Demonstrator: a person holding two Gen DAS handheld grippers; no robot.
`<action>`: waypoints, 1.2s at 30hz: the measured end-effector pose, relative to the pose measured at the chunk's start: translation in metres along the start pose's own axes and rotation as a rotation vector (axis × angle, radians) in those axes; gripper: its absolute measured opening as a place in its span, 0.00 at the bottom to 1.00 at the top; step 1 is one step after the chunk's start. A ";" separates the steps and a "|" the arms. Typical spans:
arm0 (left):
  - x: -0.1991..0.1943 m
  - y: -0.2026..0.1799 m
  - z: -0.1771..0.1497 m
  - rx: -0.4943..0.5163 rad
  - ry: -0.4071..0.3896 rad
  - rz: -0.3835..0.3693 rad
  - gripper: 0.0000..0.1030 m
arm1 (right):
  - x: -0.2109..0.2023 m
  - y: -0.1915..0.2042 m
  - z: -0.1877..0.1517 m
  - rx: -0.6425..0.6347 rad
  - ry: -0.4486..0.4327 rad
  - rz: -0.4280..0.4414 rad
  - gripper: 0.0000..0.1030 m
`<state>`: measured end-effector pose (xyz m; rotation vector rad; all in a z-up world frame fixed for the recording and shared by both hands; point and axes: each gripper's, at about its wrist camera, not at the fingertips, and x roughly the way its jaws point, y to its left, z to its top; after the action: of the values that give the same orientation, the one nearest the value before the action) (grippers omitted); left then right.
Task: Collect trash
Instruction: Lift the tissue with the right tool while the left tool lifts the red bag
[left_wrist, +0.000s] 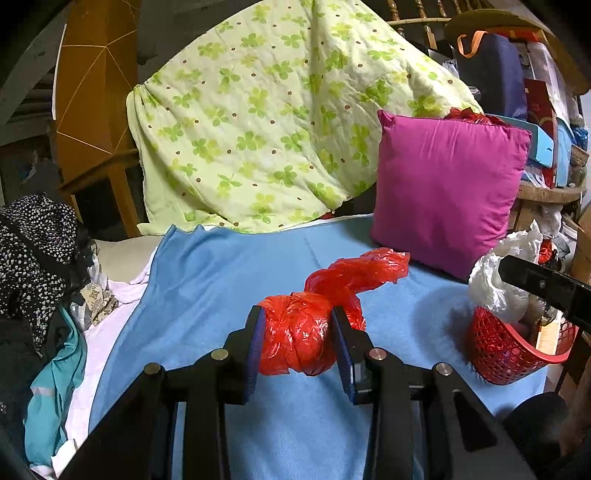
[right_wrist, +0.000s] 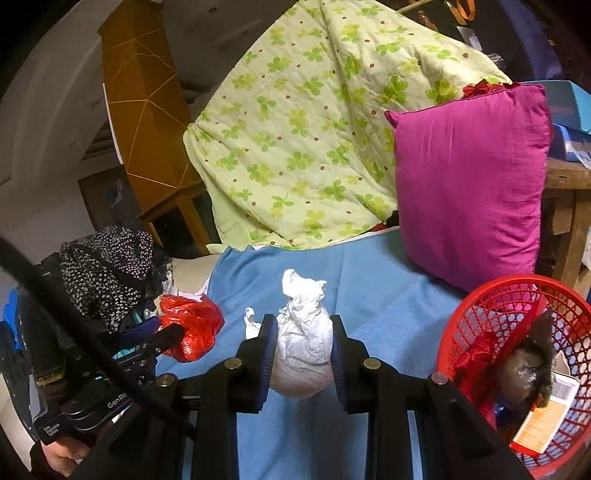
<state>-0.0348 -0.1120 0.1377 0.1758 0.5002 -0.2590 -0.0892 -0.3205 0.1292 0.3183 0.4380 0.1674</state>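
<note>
Left gripper (left_wrist: 299, 339) is clamped on a knotted red plastic bag (left_wrist: 295, 332); right gripper (right_wrist: 304, 350) pinches a crumpled white bag (right_wrist: 304, 347). Both are judged light, soft and slippery, best gripped at the bunched body. At three o'clock the red basket (right_wrist: 465, 332) is open, though the magenta pillow (right_wrist: 469, 184) crowds its rim.

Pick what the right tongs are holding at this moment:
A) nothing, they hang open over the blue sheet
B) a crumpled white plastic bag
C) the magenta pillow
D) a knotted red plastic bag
B: in the right wrist view the right tongs pinch a crumpled white plastic bag between both pads, above the blue sheet; the red bag sits in the left tongs.
</note>
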 end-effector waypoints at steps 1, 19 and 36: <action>-0.003 -0.001 0.000 0.002 -0.003 0.004 0.36 | -0.001 0.000 0.000 0.001 -0.003 -0.001 0.29; -0.039 -0.025 0.004 0.042 -0.043 0.017 0.36 | -0.052 -0.009 0.003 0.019 -0.061 0.001 0.29; -0.060 -0.048 0.013 0.086 -0.085 0.018 0.36 | -0.089 -0.027 0.005 0.060 -0.119 -0.004 0.29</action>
<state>-0.0937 -0.1489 0.1739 0.2515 0.4031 -0.2691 -0.1644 -0.3672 0.1590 0.3844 0.3259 0.1308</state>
